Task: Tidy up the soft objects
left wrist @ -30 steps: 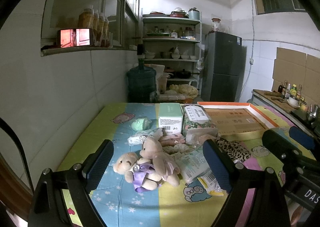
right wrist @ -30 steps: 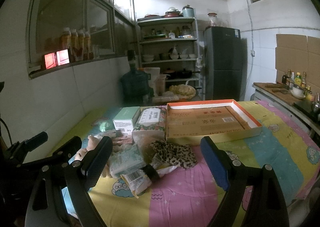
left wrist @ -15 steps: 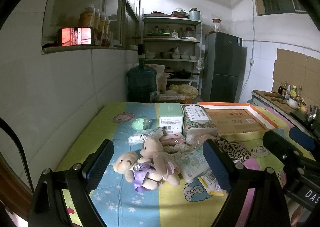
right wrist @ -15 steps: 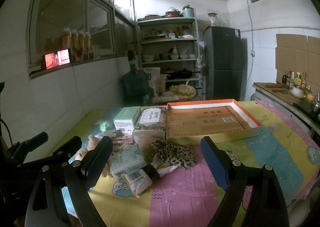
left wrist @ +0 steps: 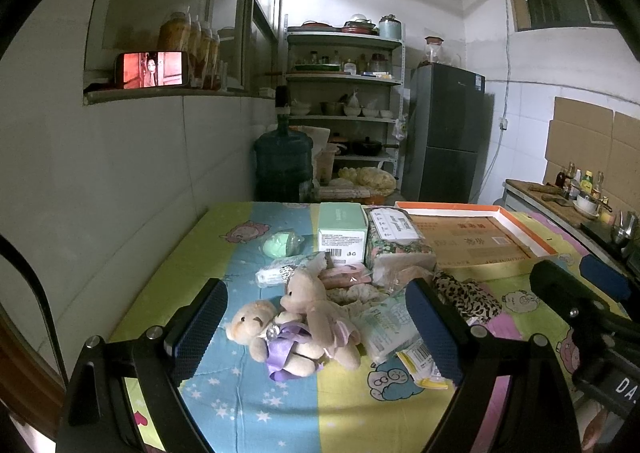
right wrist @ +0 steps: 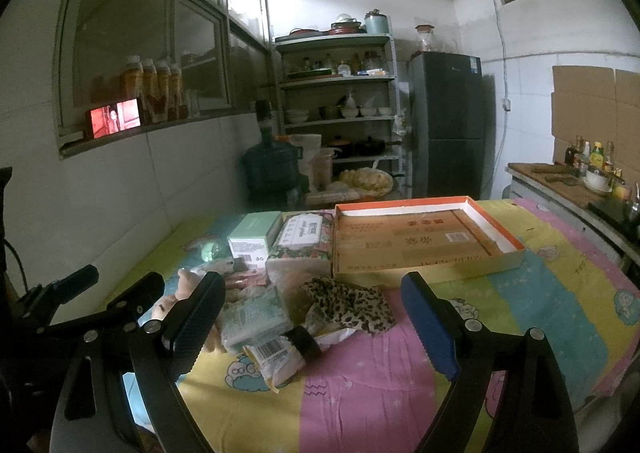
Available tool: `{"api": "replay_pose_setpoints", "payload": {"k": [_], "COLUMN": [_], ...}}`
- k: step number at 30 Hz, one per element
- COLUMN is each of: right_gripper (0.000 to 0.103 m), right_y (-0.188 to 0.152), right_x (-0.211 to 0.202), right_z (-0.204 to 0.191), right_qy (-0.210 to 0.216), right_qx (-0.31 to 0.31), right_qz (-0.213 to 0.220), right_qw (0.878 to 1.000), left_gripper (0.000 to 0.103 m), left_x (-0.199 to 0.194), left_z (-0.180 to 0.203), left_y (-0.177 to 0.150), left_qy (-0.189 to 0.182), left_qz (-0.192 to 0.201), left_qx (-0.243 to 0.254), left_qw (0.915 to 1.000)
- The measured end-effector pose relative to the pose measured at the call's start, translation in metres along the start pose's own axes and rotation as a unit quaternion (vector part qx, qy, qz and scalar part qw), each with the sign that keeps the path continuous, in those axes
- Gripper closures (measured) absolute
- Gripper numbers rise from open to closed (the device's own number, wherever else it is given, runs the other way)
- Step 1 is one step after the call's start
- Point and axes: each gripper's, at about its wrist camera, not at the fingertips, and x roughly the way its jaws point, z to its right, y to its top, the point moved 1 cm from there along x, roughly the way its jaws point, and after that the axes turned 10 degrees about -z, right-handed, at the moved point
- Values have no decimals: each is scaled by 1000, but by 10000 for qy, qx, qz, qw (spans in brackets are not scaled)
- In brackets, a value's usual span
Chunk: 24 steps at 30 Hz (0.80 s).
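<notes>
Nothing on the counter has moved since the earlier frames, and your two grippers hang where they were, above its near edge.

Your counter (right wrist: 568, 285) wears a cartoon-print cloth in yellow, blue, pink and green. Largest on it is the shallow orange-rimmed cardboard tray (right wrist: 424, 237), lying flat toward the far right corner with nothing soft inside. Just left of the tray, along the far edge, you have a floral tissue pack (left wrist: 394, 241) and, touching its left side, an upright mint-green box (left wrist: 343, 231).

The soft things sit in a heap in the middle. Two plush bears (left wrist: 296, 327) lie against each other at the heap's near left, the paler one with a purple ribbon. A leopard-print cloth (right wrist: 348, 303) lies crumpled at the heap's right side, just in front of the tray. Between bears and cloth is a soft pale-green packet (right wrist: 256, 315), with a barcoded wrapper (right wrist: 276, 357) overlapping its near side. A small green pouf (left wrist: 282, 243) rests apart, toward the far left.

Your left gripper (left wrist: 316, 333) has its jaws spread wide, framing the bears but touching nothing. Your right gripper (right wrist: 312, 329) is likewise spread wide and empty, framing the packet and the leopard cloth.
</notes>
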Motion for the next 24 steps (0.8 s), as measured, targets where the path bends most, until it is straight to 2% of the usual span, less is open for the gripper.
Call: {"api": "replay_pose_setpoints", "payload": {"k": [13,18,24], "right_gripper": [13,13,13], "right_y": [0,-1,-12], "right_x": [0,0,17], "right_z": [0,0,0], "right_qy": [11,34,114], "right_qx": [10,-15,-117], "right_qz": [1,-31,-262], "right_qw": [10000,10000,9995], "left_gripper": [12,12,12], "left_x": [-1,10,27], "left_z": [-1,-6,-28], "left_y": [-6,-7,-17], "left_qy": [-18,-35,-309], "left_qz": [-44,-102,-152], "left_qx": [-57,-104,-325], "left_qw": [10000,9999,9989]}}
